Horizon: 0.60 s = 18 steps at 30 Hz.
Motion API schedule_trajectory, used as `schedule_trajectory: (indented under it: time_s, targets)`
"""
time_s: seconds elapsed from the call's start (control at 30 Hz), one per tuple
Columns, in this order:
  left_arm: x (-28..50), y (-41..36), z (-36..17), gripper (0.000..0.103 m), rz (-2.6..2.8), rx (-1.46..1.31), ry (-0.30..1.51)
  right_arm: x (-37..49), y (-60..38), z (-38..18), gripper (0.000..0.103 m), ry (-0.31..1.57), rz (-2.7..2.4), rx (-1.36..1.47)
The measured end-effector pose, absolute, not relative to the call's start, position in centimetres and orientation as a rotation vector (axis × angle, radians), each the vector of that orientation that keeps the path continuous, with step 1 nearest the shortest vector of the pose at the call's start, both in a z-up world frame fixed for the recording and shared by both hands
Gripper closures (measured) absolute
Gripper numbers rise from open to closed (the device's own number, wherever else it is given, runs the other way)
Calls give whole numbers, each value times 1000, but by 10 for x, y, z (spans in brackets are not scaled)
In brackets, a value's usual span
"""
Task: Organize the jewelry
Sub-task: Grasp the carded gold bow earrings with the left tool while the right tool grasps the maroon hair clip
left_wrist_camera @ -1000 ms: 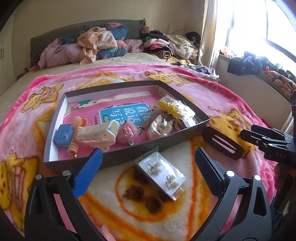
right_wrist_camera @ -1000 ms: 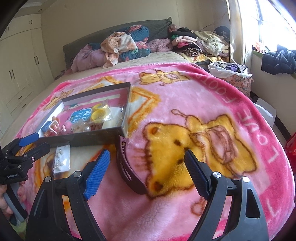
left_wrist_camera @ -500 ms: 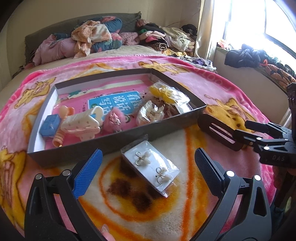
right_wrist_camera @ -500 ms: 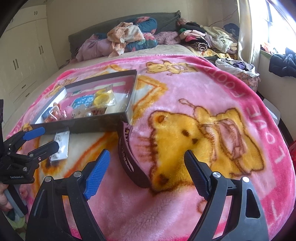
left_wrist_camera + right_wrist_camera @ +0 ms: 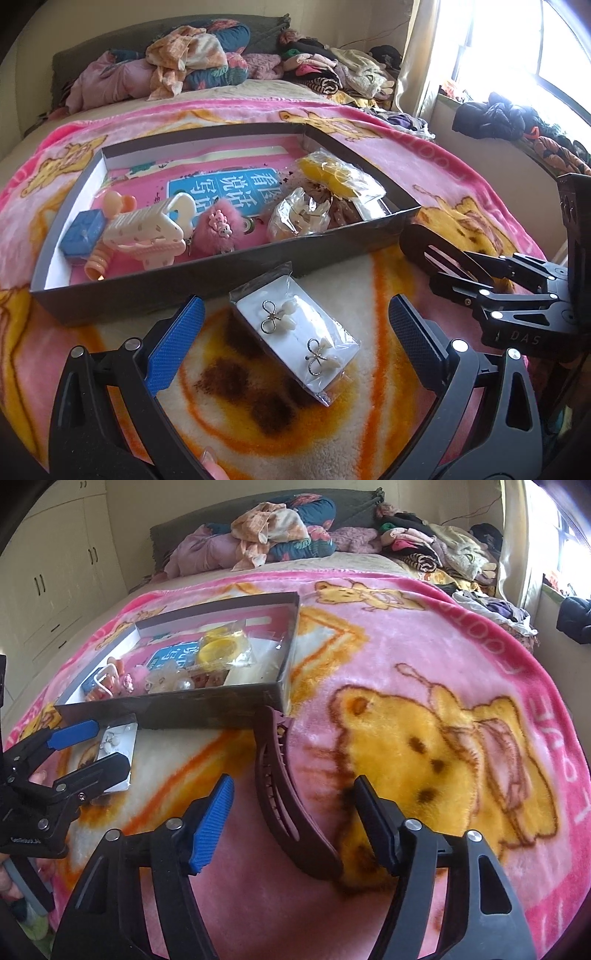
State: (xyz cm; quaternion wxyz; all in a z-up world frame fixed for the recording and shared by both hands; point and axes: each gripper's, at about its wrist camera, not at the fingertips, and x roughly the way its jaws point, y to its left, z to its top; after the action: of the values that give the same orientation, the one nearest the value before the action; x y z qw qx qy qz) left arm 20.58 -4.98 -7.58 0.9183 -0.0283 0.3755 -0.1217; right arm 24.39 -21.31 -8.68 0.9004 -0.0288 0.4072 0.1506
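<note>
Basically, earring card in a clear sleeve lies flat on the blanket, just outside the near wall of the gray box, not touching it as far as I can tell. Long axis runs diagonal, far-left to near-right. Left gripper straddles it, jaws wide apart, nothing held, card centered between the fingers, so left is clearly nearer. Dark hair clip lies on the blanket by the box's right corner, lengthwise between the spread jaws of the right gripper, also empty. Likely next: left closes across the card's short side.
</note>
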Motion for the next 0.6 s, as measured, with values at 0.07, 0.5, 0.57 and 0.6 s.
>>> schedule_trajectory:
  time_s: [0.07,0.5,0.57,0.6]
  targets:
    - [206,-51,-77,15,-255,-61,779,243,-213,-88,50,843,314,-59]
    - [207,-68,-84,59,-308,-23,821,230,-215,-86,93,846,377,-20]
    - [207,-67,-84,67,-302,-26,825,226,-210,-86,93,844,387,-30]
    - [207,-65,-84,67,-305,-32,825,224,-209,-85,93,842,392,-33]
